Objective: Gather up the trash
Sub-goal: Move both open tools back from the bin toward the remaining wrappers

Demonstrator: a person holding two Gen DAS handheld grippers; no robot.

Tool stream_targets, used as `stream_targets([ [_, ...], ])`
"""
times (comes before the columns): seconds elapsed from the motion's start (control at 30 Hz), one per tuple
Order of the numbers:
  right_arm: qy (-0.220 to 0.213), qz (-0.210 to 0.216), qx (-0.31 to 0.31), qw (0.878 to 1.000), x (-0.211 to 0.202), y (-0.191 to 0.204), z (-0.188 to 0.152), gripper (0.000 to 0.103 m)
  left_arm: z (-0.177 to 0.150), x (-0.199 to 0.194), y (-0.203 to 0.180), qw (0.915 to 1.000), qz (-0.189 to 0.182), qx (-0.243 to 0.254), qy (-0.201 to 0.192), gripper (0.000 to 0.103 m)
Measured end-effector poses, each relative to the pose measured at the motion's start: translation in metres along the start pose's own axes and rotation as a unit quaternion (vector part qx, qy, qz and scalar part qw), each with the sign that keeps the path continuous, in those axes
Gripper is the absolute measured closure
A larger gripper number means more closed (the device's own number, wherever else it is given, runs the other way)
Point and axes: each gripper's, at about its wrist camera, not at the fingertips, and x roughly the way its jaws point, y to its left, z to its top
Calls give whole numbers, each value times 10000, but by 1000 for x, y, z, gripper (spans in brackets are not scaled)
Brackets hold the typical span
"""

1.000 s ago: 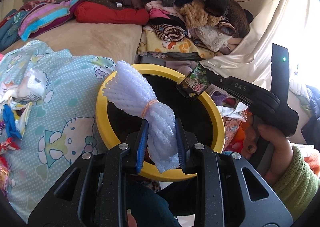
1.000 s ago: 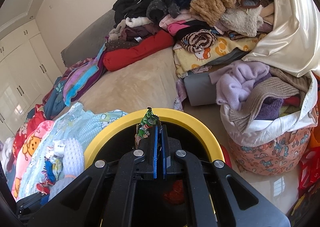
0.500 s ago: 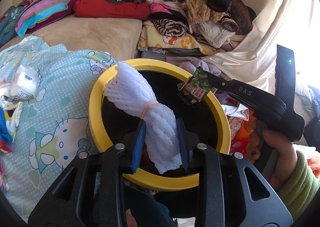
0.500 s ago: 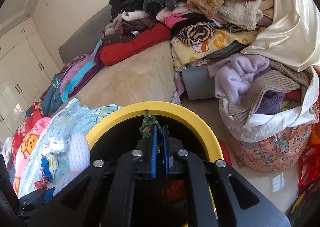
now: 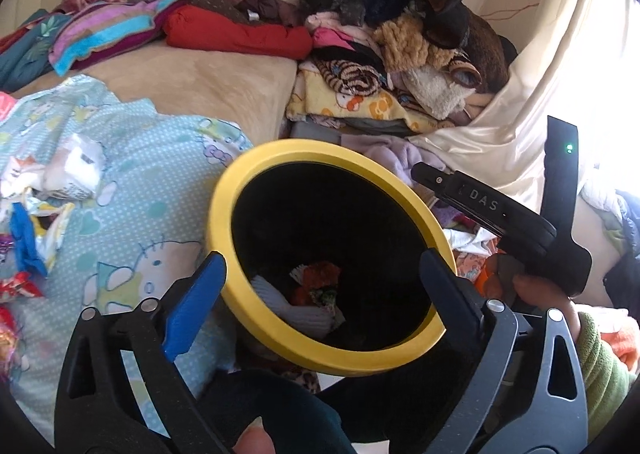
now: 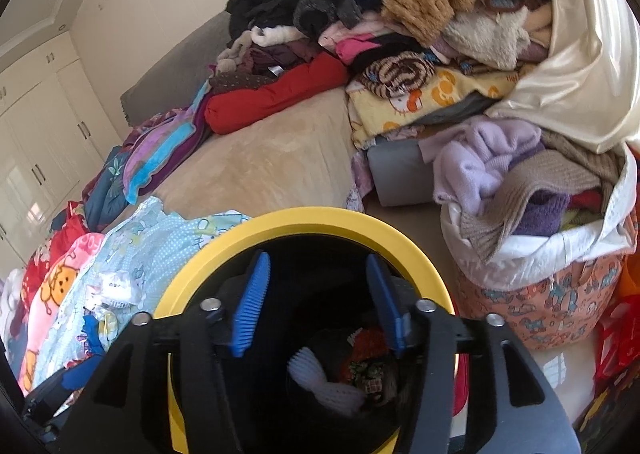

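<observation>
A black bin with a yellow rim (image 5: 256,158) (image 6: 320,214) stands by the bed. Inside it lie the white foam net (image 5: 296,310) (image 6: 324,378) and a green snack wrapper (image 5: 326,294) (image 6: 366,372) among red scraps. My left gripper (image 5: 320,270) is open and empty, its jaws wide apart over the bin mouth. My right gripper (image 6: 316,294) is open and empty above the bin; it shows in the left wrist view (image 5: 424,174) at the bin's right rim. More wrappers (image 5: 36,206) (image 6: 108,302) lie on the blue Hello Kitty sheet (image 5: 132,190).
A heap of clothes (image 5: 380,34) (image 6: 400,14) is piled at the back of the beige bed (image 5: 192,82). A full laundry basket (image 6: 540,286) stands right of the bin. White wardrobes (image 6: 32,134) are at the far left.
Both grippers have opened. The foam net has dropped from the left gripper and the snack wrapper from the right gripper into the bin.
</observation>
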Motion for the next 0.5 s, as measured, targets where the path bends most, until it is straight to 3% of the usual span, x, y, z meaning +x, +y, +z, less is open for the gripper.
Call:
stream_targets([
  [0.17,-90,81,-163,9998,-6,12,1,39,3,-15,9,9995,219,-90,-198,11],
  [0.5,-220,279,-388,9986,-20,36,1,29,6,-40,19,9971,517,-167,-530,11],
])
